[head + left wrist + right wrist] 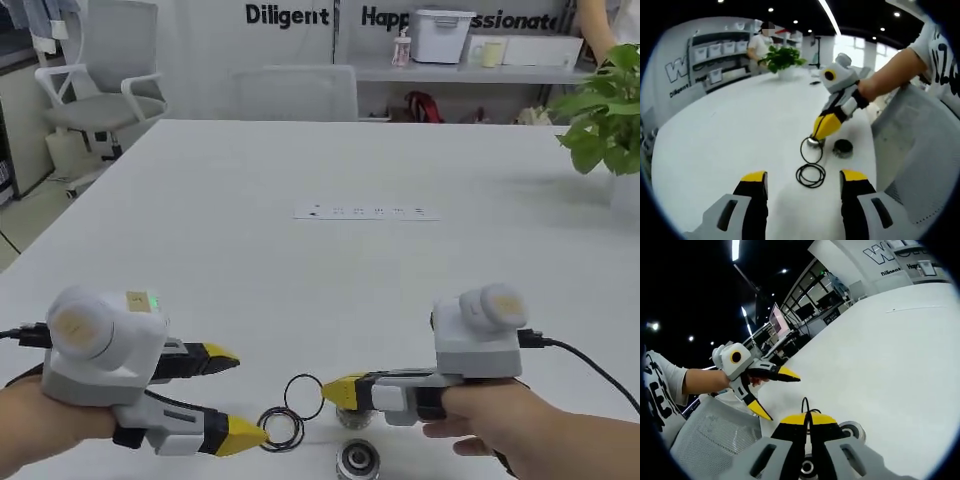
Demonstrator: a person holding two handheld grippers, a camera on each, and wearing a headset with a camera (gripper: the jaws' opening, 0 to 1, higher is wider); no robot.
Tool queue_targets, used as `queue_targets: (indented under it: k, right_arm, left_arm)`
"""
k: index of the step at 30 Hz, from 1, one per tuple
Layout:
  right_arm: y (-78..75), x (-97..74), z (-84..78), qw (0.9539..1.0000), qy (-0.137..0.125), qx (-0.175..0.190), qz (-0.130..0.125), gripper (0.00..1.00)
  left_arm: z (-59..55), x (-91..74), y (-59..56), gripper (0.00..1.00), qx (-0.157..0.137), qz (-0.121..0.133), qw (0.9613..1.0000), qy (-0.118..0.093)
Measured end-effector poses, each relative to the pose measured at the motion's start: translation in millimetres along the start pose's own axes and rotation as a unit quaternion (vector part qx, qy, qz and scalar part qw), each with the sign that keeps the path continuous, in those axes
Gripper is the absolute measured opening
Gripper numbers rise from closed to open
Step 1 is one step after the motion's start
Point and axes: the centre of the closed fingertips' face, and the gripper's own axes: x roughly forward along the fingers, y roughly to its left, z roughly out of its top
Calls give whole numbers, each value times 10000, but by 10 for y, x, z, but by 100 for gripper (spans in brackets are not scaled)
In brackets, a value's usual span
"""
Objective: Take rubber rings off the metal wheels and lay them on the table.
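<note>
Right gripper (335, 390) pinches rubber ring (303, 395), likely to pull it off metal wheel (814, 142); left gripper (250, 395) jaws spread beside laid rings (282, 428).

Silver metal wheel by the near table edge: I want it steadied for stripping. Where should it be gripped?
Across its rim, coming from above, I'd judge: the round silver metal wheel lies flat on the white table, hub up, rim exposed.

Not much to read here tbh. On the white back wall (200, 40), black letters say "Diligent", left of the white lidded plastic storage box (443, 35). "Happ" runs into that box and "ssionate" comes out on its right. The print on the person's white shirt (940, 55) is too cut off to read.
</note>
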Motion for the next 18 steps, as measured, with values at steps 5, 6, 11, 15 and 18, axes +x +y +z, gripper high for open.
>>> queue_targets:
  k: [5,6,11,15,18]
  right_arm:
    - [67,138,-35,9999,67,56,60,0]
    - [83,160,-50,9999,99,69,94,0]
    - [127,244,-151,9994,320,31,101,0]
    - [107,269,-244,9987,503,-90,1,0]
    - [86,276,-292,9981,577,-201,-67,0]
  left_arm:
    - [-33,-48,41,59,-35,64,10000,13]
    - [-36,-53,44,59,-44,70,10000,13]
    - [-68,-73,41,59,-58,79,9999,36]
    - [-96,-82,17,59,-72,69,9999,65]
    - [-125,-81,9,59,-72,57,9999,90]
